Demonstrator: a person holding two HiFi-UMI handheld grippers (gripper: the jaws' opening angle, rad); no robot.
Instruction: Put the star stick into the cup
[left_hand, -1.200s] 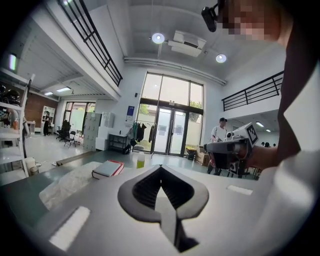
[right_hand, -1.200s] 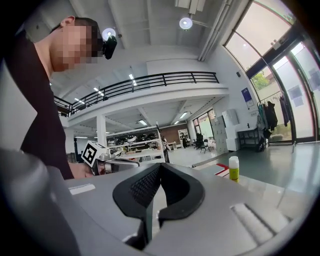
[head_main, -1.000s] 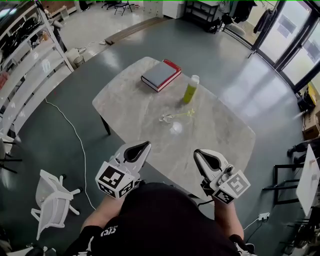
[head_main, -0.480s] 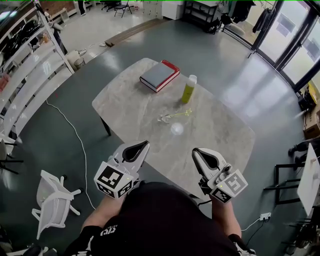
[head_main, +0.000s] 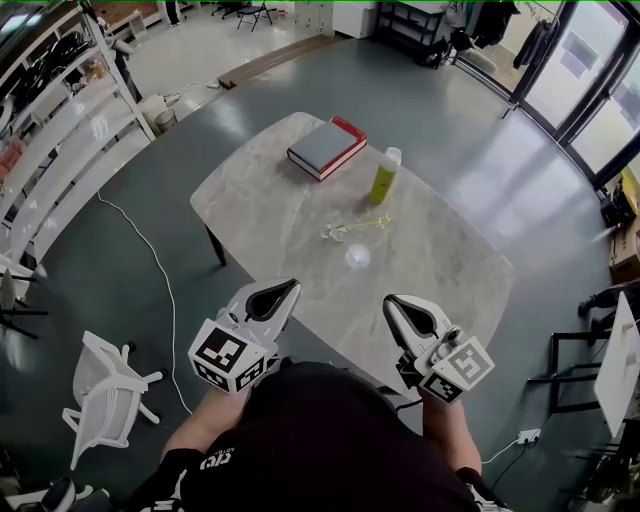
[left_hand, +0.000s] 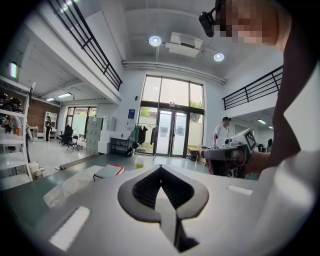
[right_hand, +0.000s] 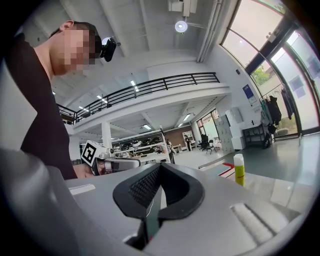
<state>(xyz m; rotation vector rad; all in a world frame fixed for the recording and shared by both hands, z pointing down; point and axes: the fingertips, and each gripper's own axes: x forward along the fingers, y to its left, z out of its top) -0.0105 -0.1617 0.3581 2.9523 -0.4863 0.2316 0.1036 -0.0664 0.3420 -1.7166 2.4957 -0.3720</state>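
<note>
The star stick (head_main: 352, 229), pale yellow with a light star end, lies flat near the middle of the marble table (head_main: 260, 210). Just in front of it stands a clear cup (head_main: 356, 258). My left gripper (head_main: 288, 289) and my right gripper (head_main: 392, 302) hover side by side over the table's near edge, well short of both. Each has its jaws pressed together with nothing between them. In the left gripper view the jaws of the left gripper (left_hand: 160, 167) meet at the tip. The right gripper (right_hand: 159, 166) looks the same in its own view.
A grey book with a red cover (head_main: 324, 148) lies at the table's far end. A yellow-green bottle (head_main: 383, 177) stands next to it, between the book and the stick. A white chair (head_main: 105, 400) sits on the floor at the left, with a cable (head_main: 150, 265) running past it.
The view has shifted slightly, so the table and its objects sit a little differently in frame. Both grippers stay in nearly the same place, shut.
</note>
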